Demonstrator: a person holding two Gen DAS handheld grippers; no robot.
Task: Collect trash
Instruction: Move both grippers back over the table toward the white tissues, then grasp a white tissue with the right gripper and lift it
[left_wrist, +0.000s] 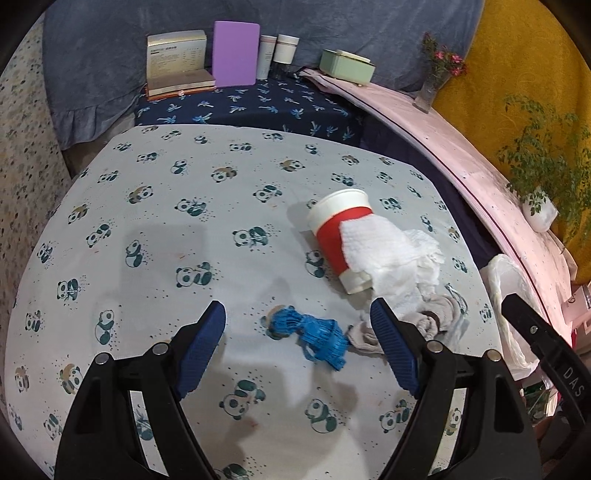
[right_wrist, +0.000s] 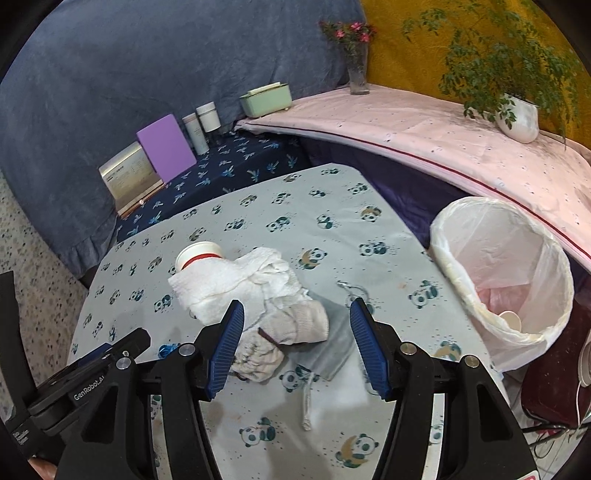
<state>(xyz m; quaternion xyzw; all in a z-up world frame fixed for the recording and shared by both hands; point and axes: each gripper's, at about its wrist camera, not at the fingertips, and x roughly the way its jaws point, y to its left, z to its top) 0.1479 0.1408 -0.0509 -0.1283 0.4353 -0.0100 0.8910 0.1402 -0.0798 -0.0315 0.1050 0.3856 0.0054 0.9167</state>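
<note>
Trash heaped on the panda-print tablecloth (left_wrist: 184, 177): white cup with a red sleeve (left_wrist: 338, 236) tipped on its side, crumpled white tissue (left_wrist: 391, 254) draped over the cup's lower end, beige cloth wad (right_wrist: 291, 325) touching the tissue on the near side, blue crumpled scrap (left_wrist: 314, 332) just beside the wad. Lined bin (right_wrist: 506, 273) near the cup pile, off the cloth's edge. Left gripper (left_wrist: 297, 330) spread wide around the blue scrap, gripping nothing. Right gripper (right_wrist: 297, 341) parted over the beige wad, pads clear of it.
</note>
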